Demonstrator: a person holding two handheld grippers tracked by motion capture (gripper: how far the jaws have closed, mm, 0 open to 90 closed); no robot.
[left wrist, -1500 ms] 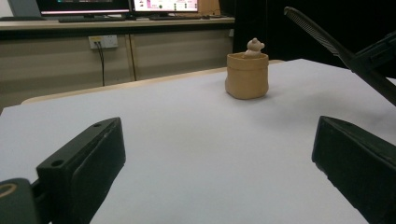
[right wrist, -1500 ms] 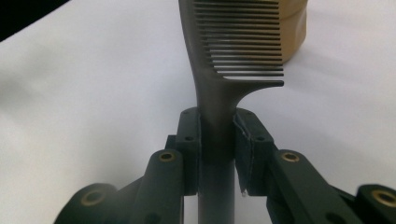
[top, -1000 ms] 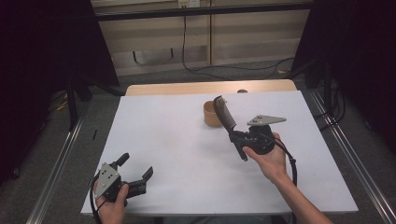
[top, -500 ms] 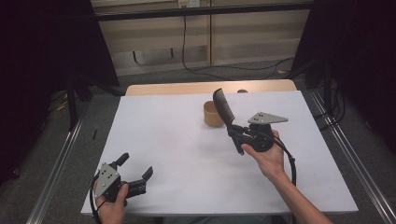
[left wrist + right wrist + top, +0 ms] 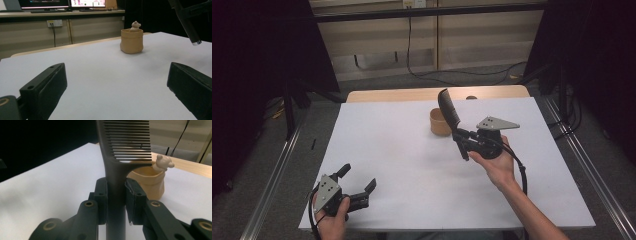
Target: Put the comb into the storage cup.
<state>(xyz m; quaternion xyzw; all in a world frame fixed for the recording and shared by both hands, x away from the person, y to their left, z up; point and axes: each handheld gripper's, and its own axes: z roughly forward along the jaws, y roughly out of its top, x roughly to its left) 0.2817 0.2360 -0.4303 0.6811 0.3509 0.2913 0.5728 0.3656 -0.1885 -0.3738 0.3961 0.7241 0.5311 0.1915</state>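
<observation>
My right gripper [image 5: 460, 136] [image 5: 116, 195] is shut on the handle of a dark comb [image 5: 448, 112] [image 5: 125, 142]. The comb stands nearly upright above the white table, its teeth pointing toward the far side. Just behind it sits a small tan pot [image 5: 439, 123] [image 5: 150, 181] [image 5: 131, 40] with a little bear figure [image 5: 163, 162] [image 5: 135, 25] on its rim. The comb's handle end [image 5: 192, 35] hangs in the upper right of the left gripper view. My left gripper [image 5: 357, 184] rests at the near left corner of the table, open, with bare table between its jaws.
The white table top [image 5: 402, 150] lies on a wooden board [image 5: 412, 94] that shows along the far edge. Metal rails [image 5: 277, 170] run along both sides. A wall with cables [image 5: 409, 45] and monitors on a desk [image 5: 62, 3] lies beyond the table.
The right hand has tipped the comb a little more upright and shifted it slightly toward the pot. The left hand and its gripper have stayed where they were.
</observation>
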